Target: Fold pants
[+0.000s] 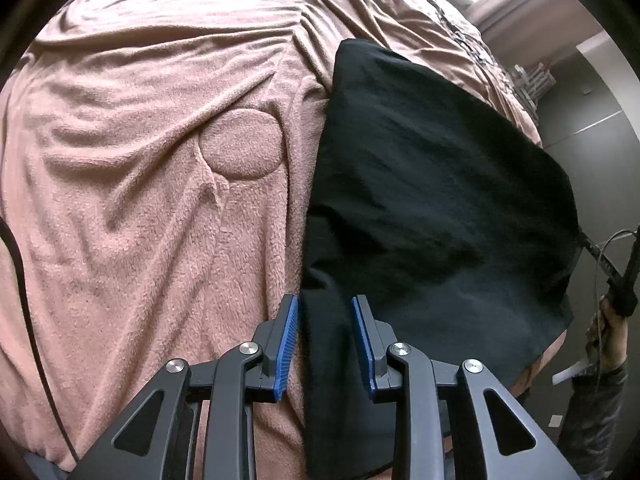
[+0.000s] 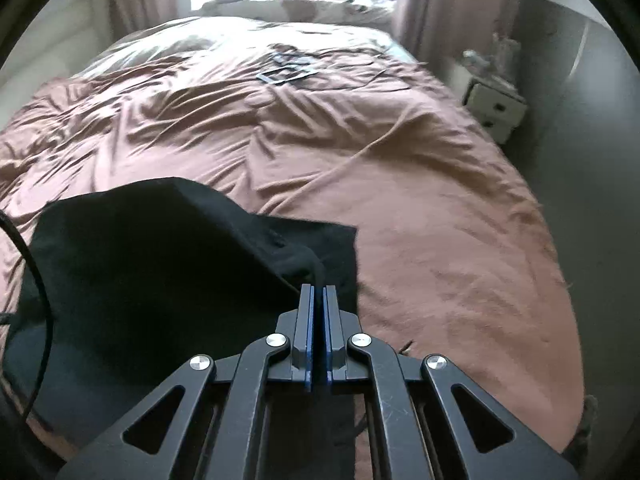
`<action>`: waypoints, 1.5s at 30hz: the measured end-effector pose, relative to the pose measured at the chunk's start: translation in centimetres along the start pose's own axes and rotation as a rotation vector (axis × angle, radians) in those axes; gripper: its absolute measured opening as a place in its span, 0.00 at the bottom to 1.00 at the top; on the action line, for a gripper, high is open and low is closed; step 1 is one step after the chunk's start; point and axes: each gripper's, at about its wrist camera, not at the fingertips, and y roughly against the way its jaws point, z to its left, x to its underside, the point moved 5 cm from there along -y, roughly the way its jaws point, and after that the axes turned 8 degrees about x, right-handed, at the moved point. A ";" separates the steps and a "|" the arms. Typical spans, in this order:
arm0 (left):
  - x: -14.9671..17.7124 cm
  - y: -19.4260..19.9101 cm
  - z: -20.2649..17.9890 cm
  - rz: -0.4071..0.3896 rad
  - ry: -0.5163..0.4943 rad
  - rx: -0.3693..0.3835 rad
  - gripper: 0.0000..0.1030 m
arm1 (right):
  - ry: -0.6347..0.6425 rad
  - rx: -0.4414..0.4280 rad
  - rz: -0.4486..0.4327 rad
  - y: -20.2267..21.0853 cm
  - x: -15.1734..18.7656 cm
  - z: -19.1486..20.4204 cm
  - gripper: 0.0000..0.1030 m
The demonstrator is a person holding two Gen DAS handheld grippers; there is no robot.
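Observation:
The black pants (image 1: 432,200) lie on a pink fleece blanket (image 1: 140,160) on the bed, with their right part lifted. My left gripper (image 1: 325,304) is open, its blue pads on either side of the pants' near left edge, not closed on it. My right gripper (image 2: 319,292) is shut on a corner of the black pants (image 2: 160,272) and holds that corner up above the bed. In the left wrist view the right gripper (image 1: 600,256) shows at the far right, pulling the cloth's corner taut.
The pink-brown bed cover (image 2: 400,184) stretches far ahead with many wrinkles. A round raised patch (image 1: 240,144) marks the blanket. A white bedside drawer unit (image 2: 494,108) stands right of the bed. Pillows and clutter (image 2: 304,0) lie at the head. A black cable (image 1: 24,280) hangs left.

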 end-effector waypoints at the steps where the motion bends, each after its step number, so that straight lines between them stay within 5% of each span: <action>1: 0.0 0.0 -0.1 0.000 0.001 -0.001 0.29 | -0.005 0.018 -0.010 0.2 -0.1 0.1 0.01; 4: -0.1 -0.2 -0.2 0.004 0.000 -0.005 0.29 | -0.042 0.032 -0.047 0.6 -0.3 0.0 0.02; 8: -0.3 -0.2 -0.2 0.002 0.000 -0.002 0.29 | -0.093 -0.095 0.105 -2.1 0.9 0.8 0.08; 10: -0.3 -0.2 -0.2 0.000 0.002 -0.001 0.29 | -0.109 -0.122 0.133 -2.8 1.2 1.0 0.18; 13: -0.3 -0.2 -0.1 0.000 0.002 0.000 0.29 | -0.173 -0.187 0.140 -3.2 1.2 0.9 0.50; 19: -0.4 -0.1 0.0 -0.007 0.008 0.003 0.29 | -0.211 -0.284 0.147 -4.1 0.0 0.8 0.50; 25: -0.5 -0.2 0.1 -0.006 0.011 0.006 0.29 | -0.233 -0.310 0.229 -7.6 -1.1 -0.1 0.46; 27: -0.5 -0.2 0.0 -0.007 0.010 0.006 0.29 | -0.235 -0.322 0.233 -8.0 -1.3 -0.2 0.02; 36: -0.7 0.5 0.0 -0.016 -0.005 0.004 0.29 | -0.143 -0.101 -0.052 0.8 -2.4 -1.4 0.01; 38: -0.8 0.5 -0.1 -0.014 -0.011 0.000 0.29 | -0.120 -0.073 -0.004 1.1 -1.8 -1.8 0.11; 40: -0.9 0.6 -0.2 -0.016 -0.017 0.001 0.29 | -0.146 -0.094 0.010 1.4 -0.9 -2.6 0.49; 45: -1.2 0.4 -0.8 -0.012 -0.028 -0.002 0.29 | -0.196 -0.161 0.033 2.0 1.3 -4.8 0.53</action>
